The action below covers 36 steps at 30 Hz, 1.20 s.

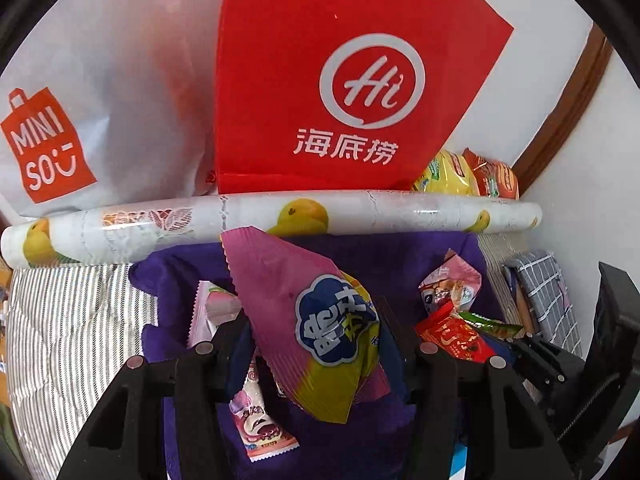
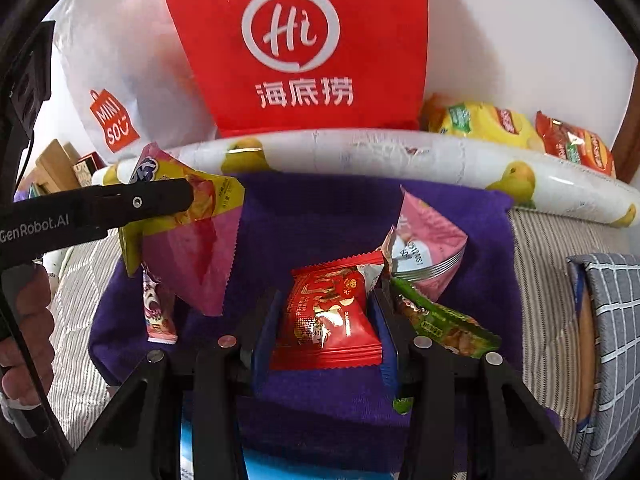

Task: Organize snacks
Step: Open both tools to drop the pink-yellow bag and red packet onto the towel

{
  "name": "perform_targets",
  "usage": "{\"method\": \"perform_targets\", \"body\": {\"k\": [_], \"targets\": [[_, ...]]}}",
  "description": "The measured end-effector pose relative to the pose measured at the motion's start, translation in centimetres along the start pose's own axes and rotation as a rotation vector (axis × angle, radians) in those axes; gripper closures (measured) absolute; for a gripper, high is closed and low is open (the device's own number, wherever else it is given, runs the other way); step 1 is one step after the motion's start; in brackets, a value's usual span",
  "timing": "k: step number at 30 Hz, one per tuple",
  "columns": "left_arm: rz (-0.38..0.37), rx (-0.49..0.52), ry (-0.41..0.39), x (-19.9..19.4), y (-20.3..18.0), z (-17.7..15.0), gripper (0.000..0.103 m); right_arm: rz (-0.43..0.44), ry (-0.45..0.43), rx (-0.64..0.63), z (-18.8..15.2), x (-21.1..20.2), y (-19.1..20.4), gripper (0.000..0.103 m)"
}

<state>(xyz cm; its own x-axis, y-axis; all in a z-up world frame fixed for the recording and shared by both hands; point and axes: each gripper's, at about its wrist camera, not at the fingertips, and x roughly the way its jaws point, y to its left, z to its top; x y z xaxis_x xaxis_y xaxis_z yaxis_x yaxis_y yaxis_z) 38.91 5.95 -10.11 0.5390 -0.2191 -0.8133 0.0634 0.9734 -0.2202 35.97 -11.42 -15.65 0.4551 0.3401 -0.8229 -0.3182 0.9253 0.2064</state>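
1. Left tongs [image 1: 316,344]: closed on a pink-and-yellow foil snack packet with a blue cloud logo [image 1: 316,320], which is held off the purple towel [image 1: 332,452]; from the right wrist view the packet hangs from the tongs at the left, above the towel's left part.
2. Right tongs [image 2: 326,332]: fingers stand on either side of a red foil snack packet with gold print [image 2: 328,320] that lies on the towel; the blue pads are at its edges, but a firm grip cannot be confirmed.
3. A green snack wrapper [image 2: 440,320] lies just right of the red packet, touching the right finger.
4. A pink-and-silver crumpled snack bag [image 2: 428,248] sits farther back, right of centre on the towel.
5. A small pink candy bar wrapper [image 2: 158,312] lies on the towel's left side, beneath the held packet.
6. A white roll printed with yellow ducks [image 2: 400,152] runs across the far edge of the towel.
7. Behind the roll: a red fabric bag with white "Hi" logo [image 2: 300,40], a white Miniso bag [image 2: 116,80] at far left, and yellow and orange chip bags [image 2: 500,124] at far right.
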Motion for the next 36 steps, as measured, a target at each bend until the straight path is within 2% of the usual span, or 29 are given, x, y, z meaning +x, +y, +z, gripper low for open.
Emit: {"method": "perform_targets", "body": {"k": [6,16,19,21,23,27,28,29,30,36], "targets": [[0.006,0.003,0.033,1.3,0.2,-0.3,0.051,0.019,0.058,0.026,-0.2,1.2,-0.6,0.059],[0.007,0.02,0.048,2.1,-0.2,-0.6,0.051,0.016,0.088,0.015,-0.2,2.0,-0.4,0.058],[0.002,0.024,0.057,2.5,-0.4,-0.7,0.05,0.009,0.095,0.016,-0.1,2.0,-0.4,0.05],[-0.004,0.022,0.062,2.7,-0.4,-0.7,0.05,0.002,0.084,0.011,-0.2,1.5,-0.2,0.048],[-0.003,0.027,0.066,2.8,-0.6,-0.8,0.05,0.008,0.074,0.008,-0.5,0.8,-0.1,0.042],[-0.005,0.029,0.07,2.7,-0.8,-0.8,0.05,0.011,0.034,0.011,-0.9,-1.1,0.2,0.041],[-0.009,0.027,0.067,2.5,-0.9,-0.7,0.048,0.015,0.022,0.016,-1.1,-1.7,0.1,0.041],[-0.012,0.025,0.063,2.4,-0.9,-0.7,0.039,0.021,0.01,0.022,-1.2,-2.4,0.1,0.041],[-0.012,0.021,0.062,2.4,-0.8,-0.7,0.036,0.024,0.003,0.027,-1.4,-2.8,0.0,0.041],[0.028,0.013,0.051,1.0,-0.8,-0.5,0.034,-0.015,-0.047,0.052,-2.8,-6.5,-0.6,0.041]]}}
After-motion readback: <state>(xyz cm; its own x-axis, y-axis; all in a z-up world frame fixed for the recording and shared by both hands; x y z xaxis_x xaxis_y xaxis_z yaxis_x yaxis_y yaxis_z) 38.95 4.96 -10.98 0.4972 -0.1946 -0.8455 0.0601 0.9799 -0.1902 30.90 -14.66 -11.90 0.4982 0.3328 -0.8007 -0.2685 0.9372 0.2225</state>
